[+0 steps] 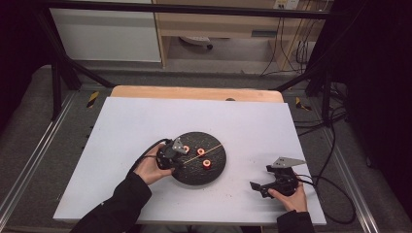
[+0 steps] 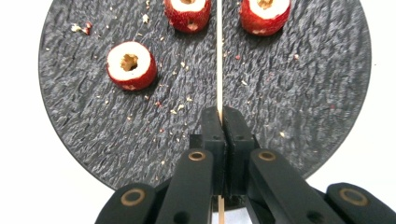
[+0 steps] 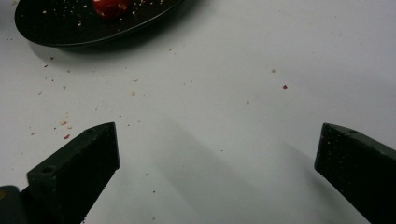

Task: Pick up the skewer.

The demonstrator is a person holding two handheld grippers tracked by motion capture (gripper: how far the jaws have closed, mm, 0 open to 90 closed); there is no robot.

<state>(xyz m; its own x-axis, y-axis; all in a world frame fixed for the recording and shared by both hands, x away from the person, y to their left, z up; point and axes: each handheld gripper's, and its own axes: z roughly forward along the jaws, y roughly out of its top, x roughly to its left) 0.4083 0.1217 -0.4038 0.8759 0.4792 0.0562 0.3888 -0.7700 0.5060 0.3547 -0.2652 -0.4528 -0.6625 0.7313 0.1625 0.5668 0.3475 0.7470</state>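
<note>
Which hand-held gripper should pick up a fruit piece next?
Right. The right hand-held gripper is open and empty over the white table beside the black plate. The left hand-held gripper is shut on the wooden skewer, so it is occupied; three cored red fruit pieces lie on the plate.

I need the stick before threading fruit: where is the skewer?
The skewer is clamped in the left gripper, reaching across the black plate between two fruit slices.

Two fruit pieces (image 2: 187, 13) edge-cropped
</note>
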